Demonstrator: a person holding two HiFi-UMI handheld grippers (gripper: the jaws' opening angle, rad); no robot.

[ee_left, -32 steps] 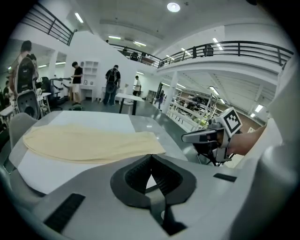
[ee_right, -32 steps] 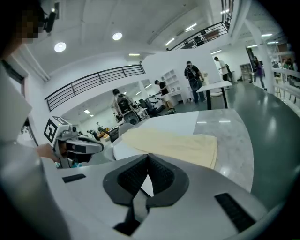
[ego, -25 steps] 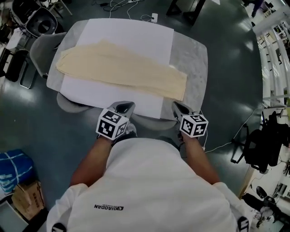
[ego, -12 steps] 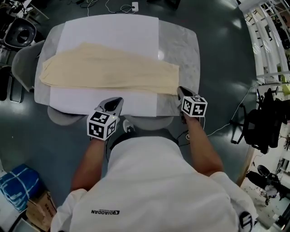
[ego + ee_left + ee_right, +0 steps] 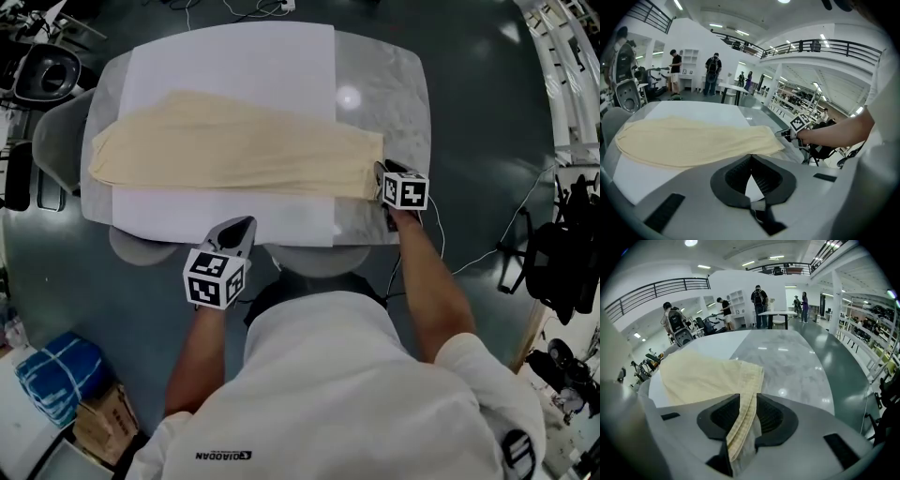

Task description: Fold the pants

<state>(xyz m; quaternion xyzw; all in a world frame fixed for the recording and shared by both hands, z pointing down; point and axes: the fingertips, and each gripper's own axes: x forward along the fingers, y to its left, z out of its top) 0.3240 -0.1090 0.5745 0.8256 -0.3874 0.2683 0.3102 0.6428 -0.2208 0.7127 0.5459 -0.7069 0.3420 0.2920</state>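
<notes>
Main risk is at the right end of the pants (image 5: 234, 150): your right gripper (image 5: 747, 416) has just been opening, jaws now wide apart w/ the hem edge lying loose between them, not pinched. If you close w/ this shallow a bite, you probably catch only the top layer, so the layers split when you lift, or the edge just slides out. Close too low and you may nip the white sheet (image 5: 234, 56) under the fabric too and drag it along. Second risk: your left gripper (image 5: 242, 225) is well apart from the cloth, so a pull by the right alone would likely skew the pants across the sheet and leave the fold crooked, esp. w/ the left end unheld. The pants lie flat and lengthwise, left to right across the sheet on the table (image 5: 394, 103), the right end just past the sheet's right edge onto bare marble. Pose: right arm stretched out fwd to the table's near right part, gripper angled down onto the hem corner. Left arm is bent and held back, gripper pointing down and fwd at the sheet's near edge, jaws closed together w/ nothing in them.
</notes>
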